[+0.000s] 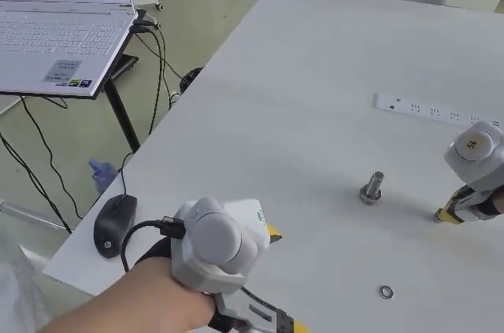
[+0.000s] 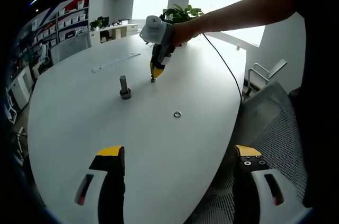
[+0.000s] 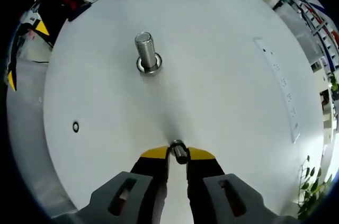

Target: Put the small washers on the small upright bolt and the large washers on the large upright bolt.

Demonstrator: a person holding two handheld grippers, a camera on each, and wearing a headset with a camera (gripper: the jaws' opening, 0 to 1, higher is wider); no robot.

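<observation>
Nearest, at the bottom of the left gripper view, the left gripper (image 2: 179,152) has its yellow-tipped jaws spread wide with nothing between them, over the bare near part of the white table (image 2: 79,128). In the head view, a hand (image 1: 150,294) holds this gripper at the lower centre of the frame. A black mouse (image 1: 116,224) lies at the lower left on the table corner; its round logo is too small to read.

A single washer (image 1: 386,292) lies flat on the table at the lower right, well apart from both grippers. Farther in, the large upright bolt (image 1: 372,187) stands alone right of centre.

At the right edge, the right gripper (image 3: 178,161) has its jaws closed on the small upright bolt (image 3: 178,149), which stands on the table. A round yellowish label (image 1: 472,144) on top of this gripper carries marks that cannot be read.

Beyond the bolts, a white power strip (image 1: 429,110) lies flat at the upper right. At the upper left, an open laptop (image 1: 63,42) sits on a separate stand; its screen text and palm-rest stickers are illegible.
</observation>
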